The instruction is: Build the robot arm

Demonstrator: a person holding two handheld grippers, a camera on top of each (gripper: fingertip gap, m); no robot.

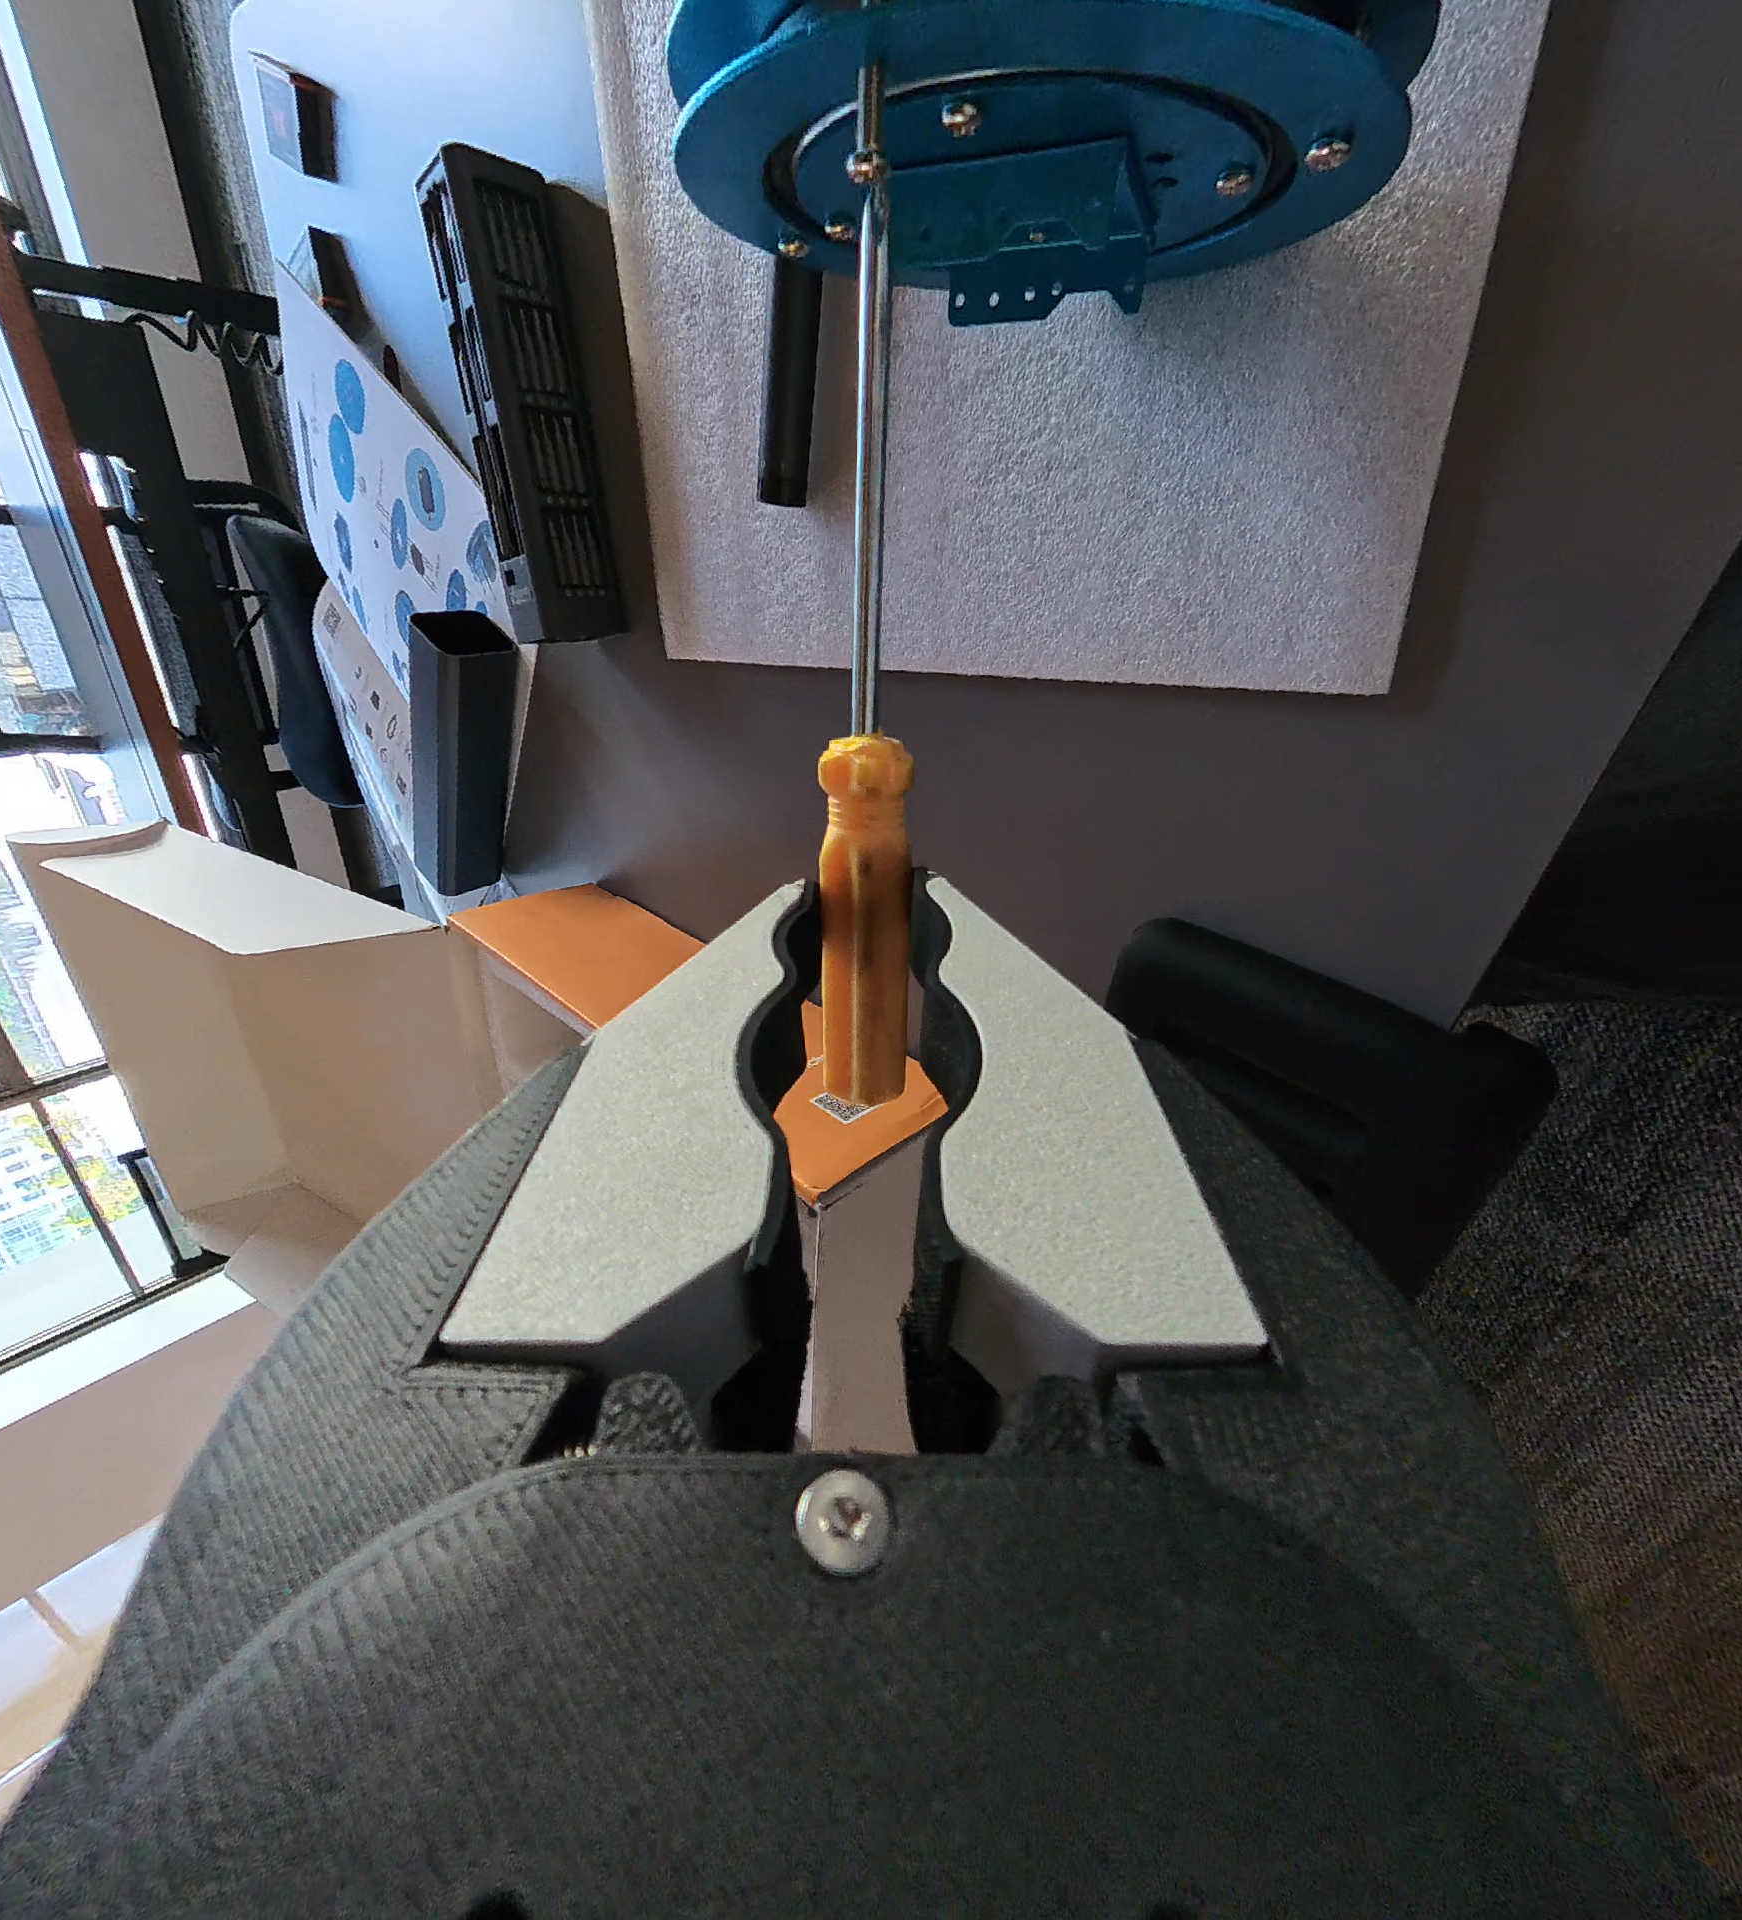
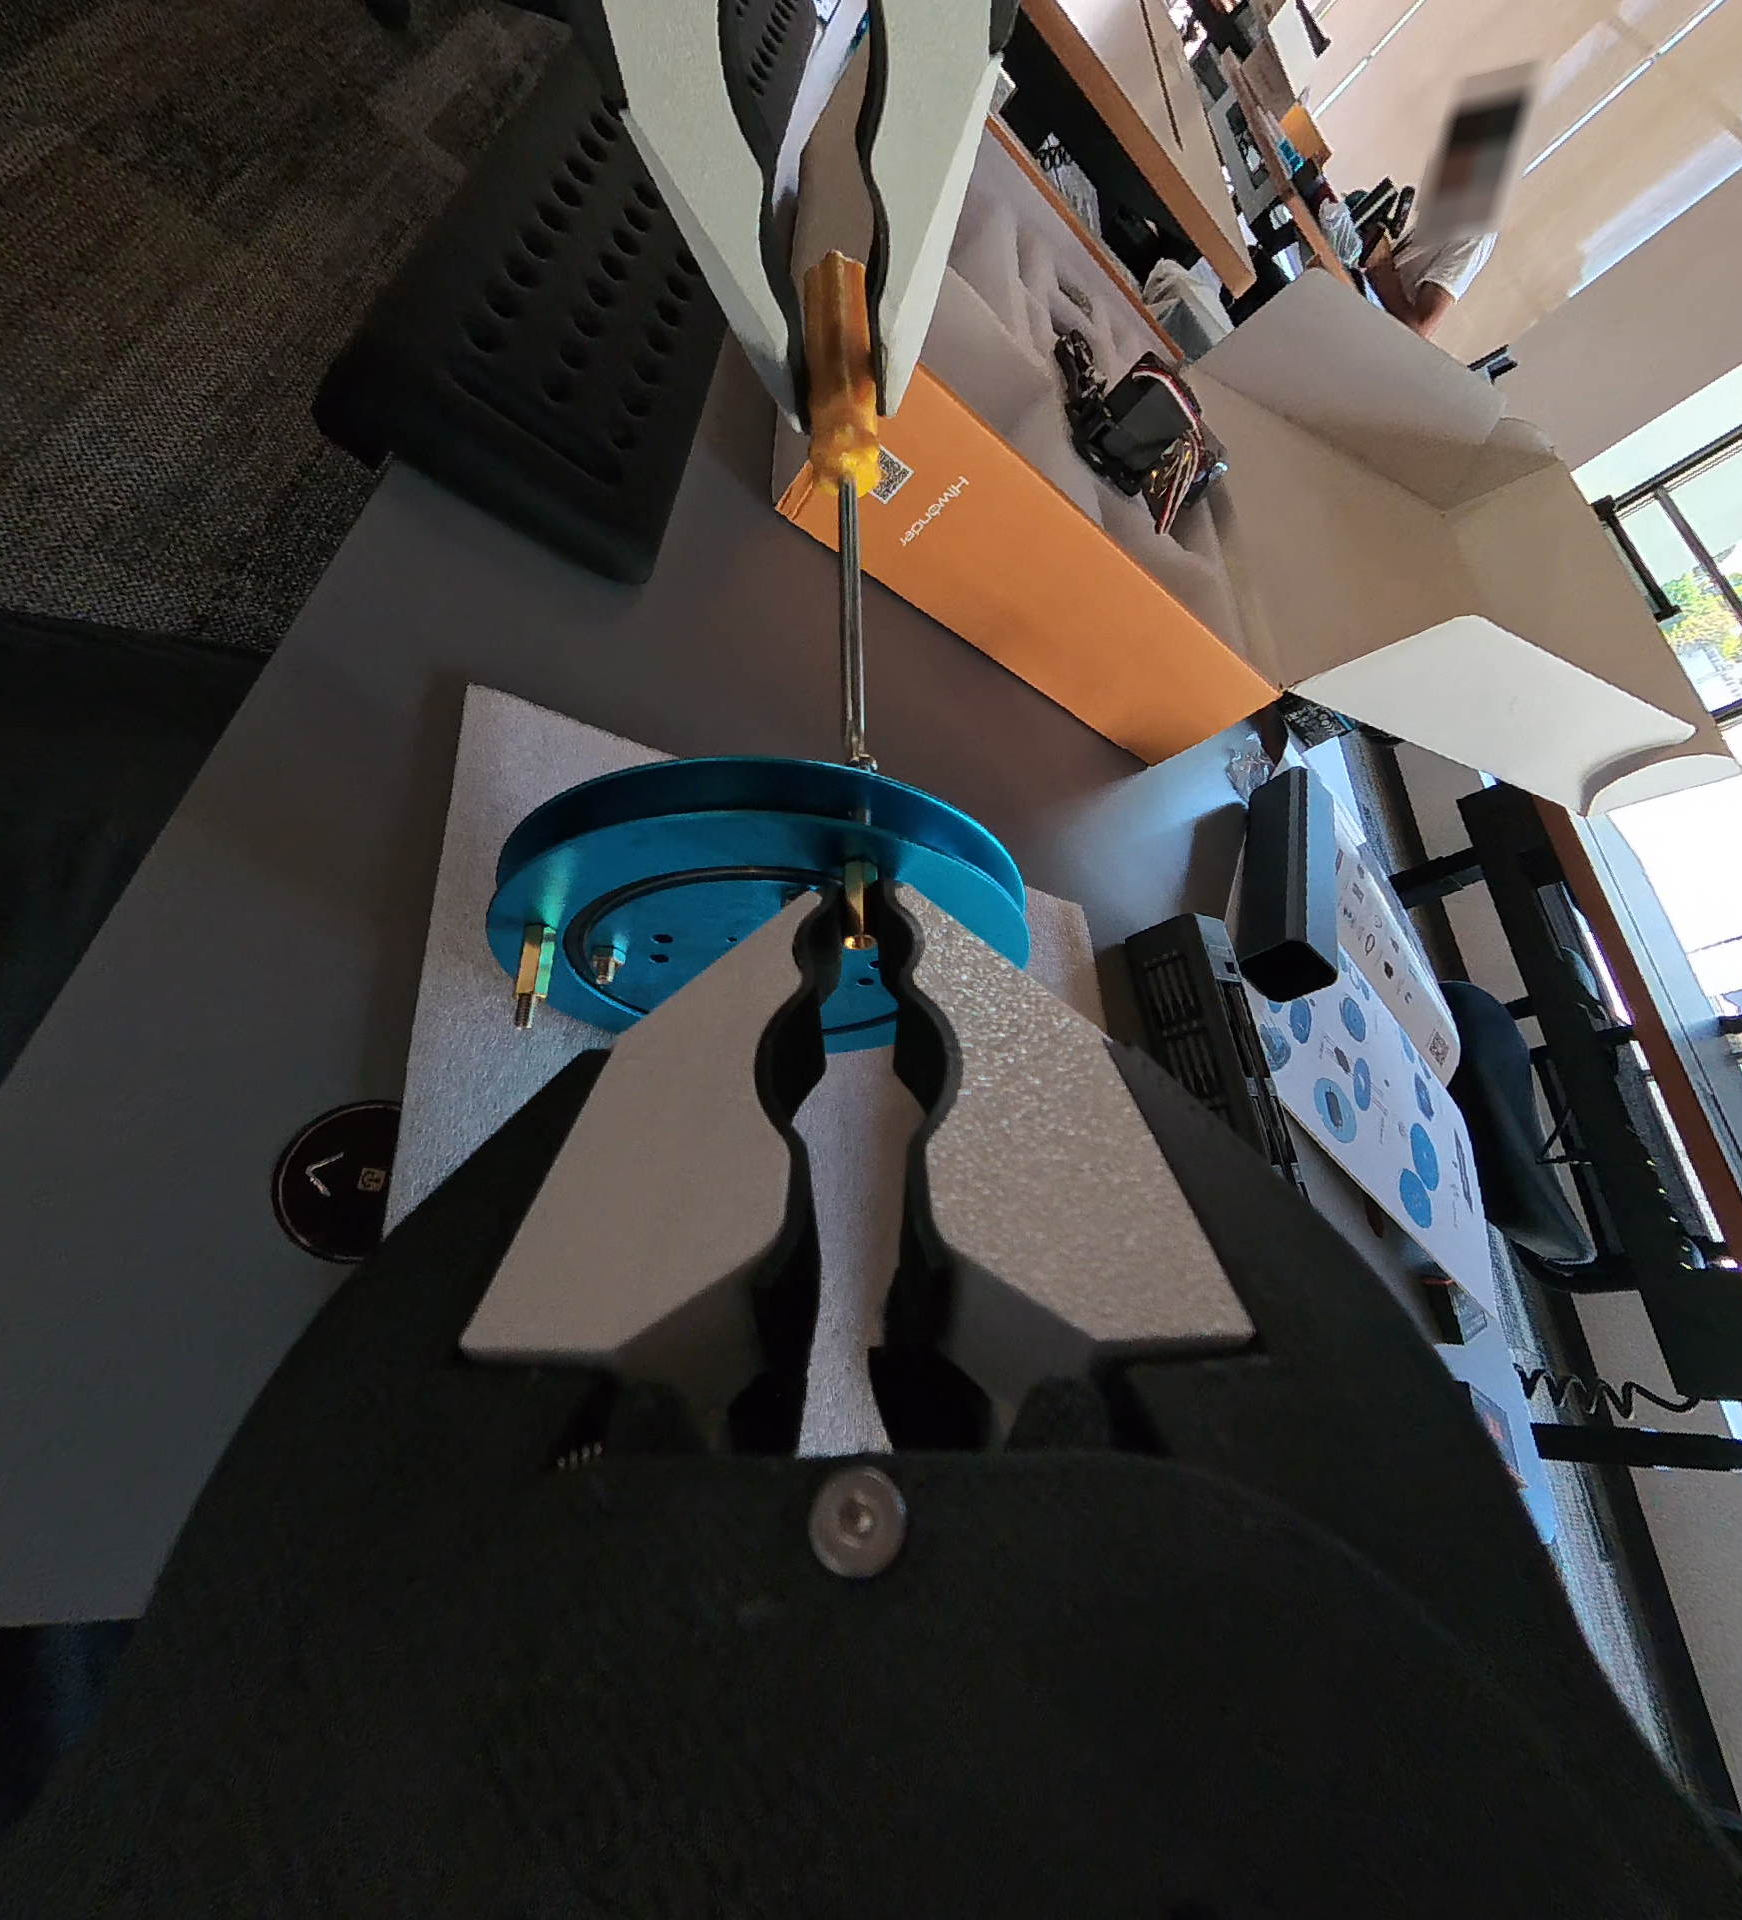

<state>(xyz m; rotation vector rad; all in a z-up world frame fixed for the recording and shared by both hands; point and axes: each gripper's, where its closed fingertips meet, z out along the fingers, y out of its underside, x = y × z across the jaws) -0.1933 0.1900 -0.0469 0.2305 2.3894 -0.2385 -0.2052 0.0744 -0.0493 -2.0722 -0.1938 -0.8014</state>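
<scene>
Clearly the left gripper point(image 1: 865, 935) is clamped on the orange screwdriver point(image 1: 862, 914) handle, keeping its shaft square on a screw in the blue disc assembly point(image 1: 1043, 135). The right gripper point(image 2: 854, 914) pinches a brass standoff point(image 2: 854, 904) beneath that screw, likely steadying it. Everything rests on white foam point(image 2: 493, 831) atop a grey surface point(image 2: 171, 1039), in a sunlit, windowed room.

Glossy amber plastic screwdriver point(image 1: 865, 935), anodised blue metal disc point(image 2: 742, 831), rough white foam pad point(image 1: 1106, 468).
</scene>
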